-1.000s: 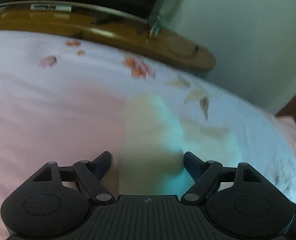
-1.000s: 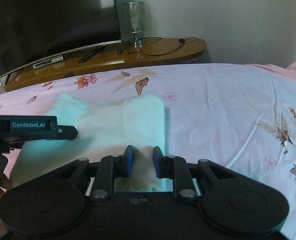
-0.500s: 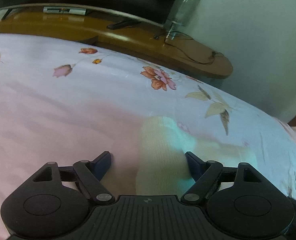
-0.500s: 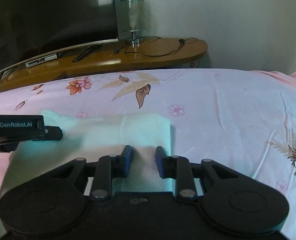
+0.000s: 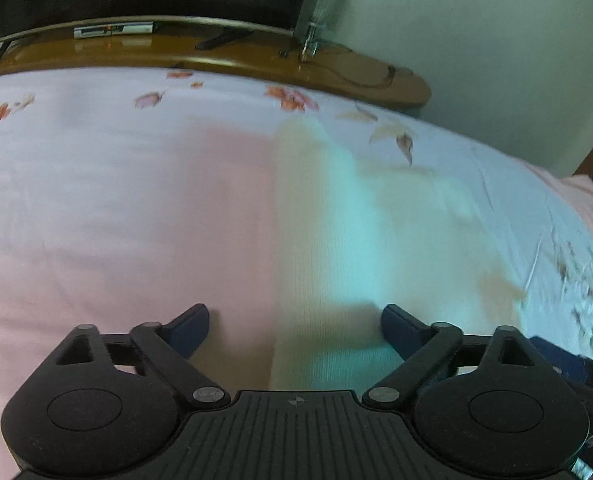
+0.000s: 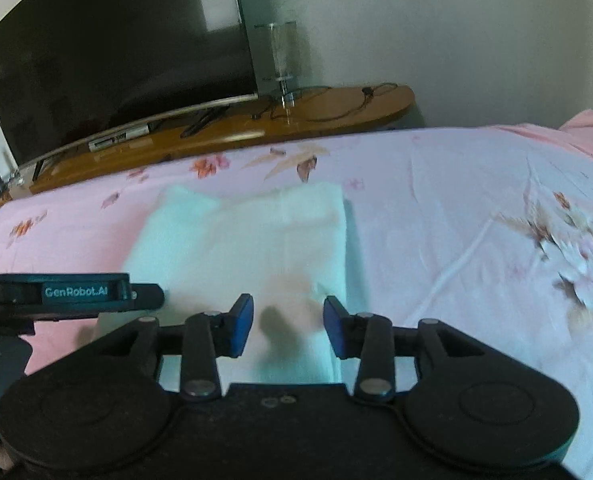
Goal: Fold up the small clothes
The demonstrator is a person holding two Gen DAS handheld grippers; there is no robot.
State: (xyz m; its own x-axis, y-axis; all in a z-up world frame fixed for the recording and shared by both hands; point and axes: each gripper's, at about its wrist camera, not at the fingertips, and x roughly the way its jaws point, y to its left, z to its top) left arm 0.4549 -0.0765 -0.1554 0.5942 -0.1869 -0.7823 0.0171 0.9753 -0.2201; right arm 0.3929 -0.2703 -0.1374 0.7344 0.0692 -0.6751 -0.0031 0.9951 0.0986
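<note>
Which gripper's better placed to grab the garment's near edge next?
Right, probably. The right gripper is open with the garment centred between its fingers. The left gripper, also open, straddles only the cloth's left edge, half over bare bedsheet.

1. The left gripper [image 5: 294,326] is matte black plastic, with two round lobes, each marked by a shallow circular recess.
2. Its body between the lobes is ribbed with fine lengthwise grooves and carries a small crosshair mark.
3. Angled black link arms turn on silver rivets and end in dark blue fingers [image 5: 392,326].
4. The right gripper [image 6: 287,326] has the same black lobes, links and silver rivets; its blue pads [image 6: 242,326] look brighter.
5. Seen from the right wrist view, the left gripper's side bears pale "GenRobot.AI" lettering.
</note>
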